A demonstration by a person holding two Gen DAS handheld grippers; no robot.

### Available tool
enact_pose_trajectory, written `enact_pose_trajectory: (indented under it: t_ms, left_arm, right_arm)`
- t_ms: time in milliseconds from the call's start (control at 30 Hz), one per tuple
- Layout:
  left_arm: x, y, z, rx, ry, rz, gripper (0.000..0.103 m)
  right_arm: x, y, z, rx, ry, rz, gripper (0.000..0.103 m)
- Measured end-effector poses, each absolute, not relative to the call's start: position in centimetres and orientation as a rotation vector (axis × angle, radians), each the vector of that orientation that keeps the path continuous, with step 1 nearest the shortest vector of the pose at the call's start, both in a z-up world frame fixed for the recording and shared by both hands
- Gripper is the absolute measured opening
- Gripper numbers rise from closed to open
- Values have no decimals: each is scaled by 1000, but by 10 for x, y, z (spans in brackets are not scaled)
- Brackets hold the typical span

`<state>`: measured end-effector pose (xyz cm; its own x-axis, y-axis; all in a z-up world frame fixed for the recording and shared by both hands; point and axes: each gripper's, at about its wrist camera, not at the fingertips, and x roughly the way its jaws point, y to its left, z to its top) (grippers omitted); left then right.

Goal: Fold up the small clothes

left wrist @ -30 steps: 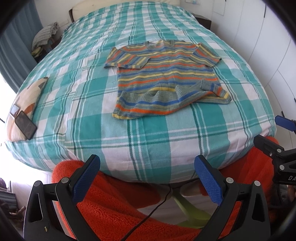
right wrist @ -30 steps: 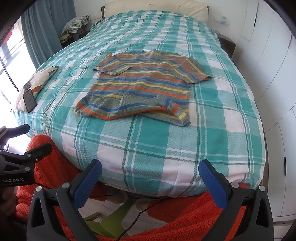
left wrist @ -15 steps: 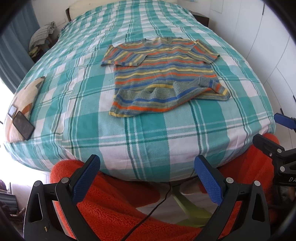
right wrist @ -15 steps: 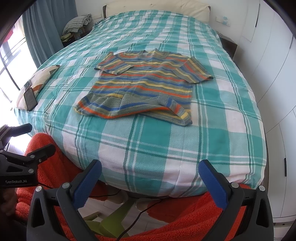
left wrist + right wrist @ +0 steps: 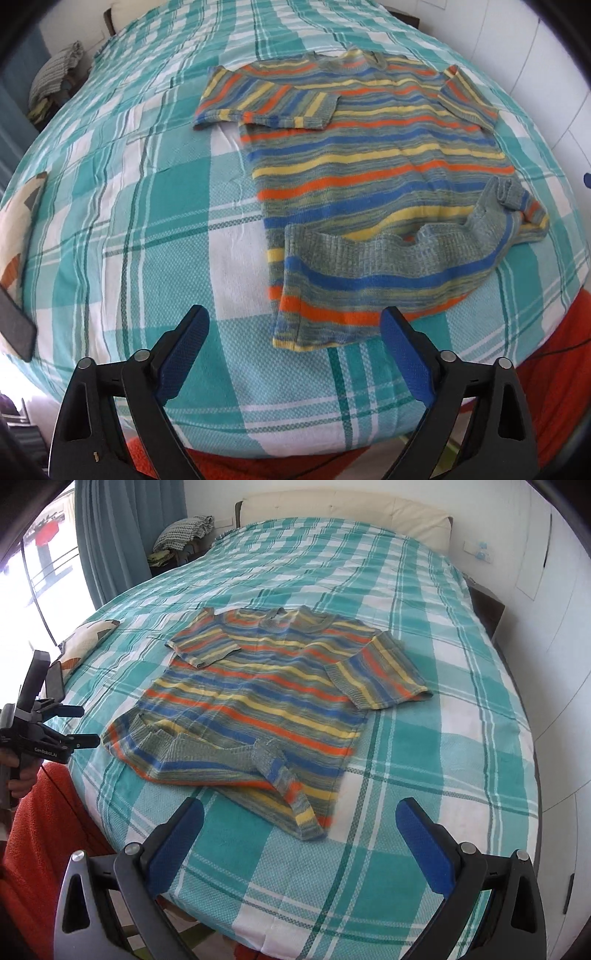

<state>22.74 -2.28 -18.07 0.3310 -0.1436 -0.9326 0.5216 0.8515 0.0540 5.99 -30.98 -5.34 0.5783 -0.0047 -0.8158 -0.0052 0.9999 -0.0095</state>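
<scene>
A small striped knit sweater [image 5: 369, 162] in orange, blue, yellow and grey lies flat on the bed, neck away from me, its lower hem turned up in a rumpled fold [image 5: 399, 254]. It also shows in the right wrist view [image 5: 266, 698]. My left gripper [image 5: 295, 343] is open and empty, hovering just short of the sweater's near left hem corner. My right gripper [image 5: 299, 834] is open and empty, just short of the near right hem corner. The left gripper also shows at the left of the right wrist view [image 5: 77, 727].
The bed [image 5: 424, 738] has a teal and white plaid cover. A patterned cushion [image 5: 18, 221] and a dark phone [image 5: 14, 325] lie at its left edge. A curtain [image 5: 107, 535], folded cloths [image 5: 184, 531] and white cupboards [image 5: 561, 664] surround it. Orange fleece [image 5: 40, 842] is below.
Both grippers have moved forward over the bed's near edge towards the sweater, which now looks much closer. Both stay open. The sweater has not moved.
</scene>
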Motion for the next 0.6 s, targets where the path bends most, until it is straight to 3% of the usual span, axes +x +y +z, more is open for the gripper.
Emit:
enact_pose_trajectory:
  t_ms: [33, 67, 133, 167, 233, 267, 467, 600]
  left_arm:
    - [236, -30, -194, 404, 1189, -435, 60]
    - [242, -36, -205, 409, 1219, -440, 52]
    - [247, -42, -212, 369, 1226, -469, 12]
    - [246, -45, -208, 357, 1202, -471, 7]
    - [239, -43, -197, 322, 1156, -496, 5]
    - [233, -38, -189, 311, 1128, -522, 4]
    - [174, 22, -136, 311, 1008, -745, 2]
    - [154, 42, -161, 440, 1090, -739, 5]
  right_arm:
    - [80, -315, -65, 8, 1005, 50, 95]
    - [96, -317, -77, 17, 1043, 95, 86]
    - [123, -313, -102, -3, 1113, 156, 82]
    - [131, -310, -113, -6, 1133, 173, 75]
    - [140, -303, -129, -3, 1152, 209, 34]
    - [137, -298, -131, -35, 1140, 196, 5]
    - [32, -277, -79, -205, 995, 351, 4]
    - [-29, -284, -93, -315, 1069, 325, 6]
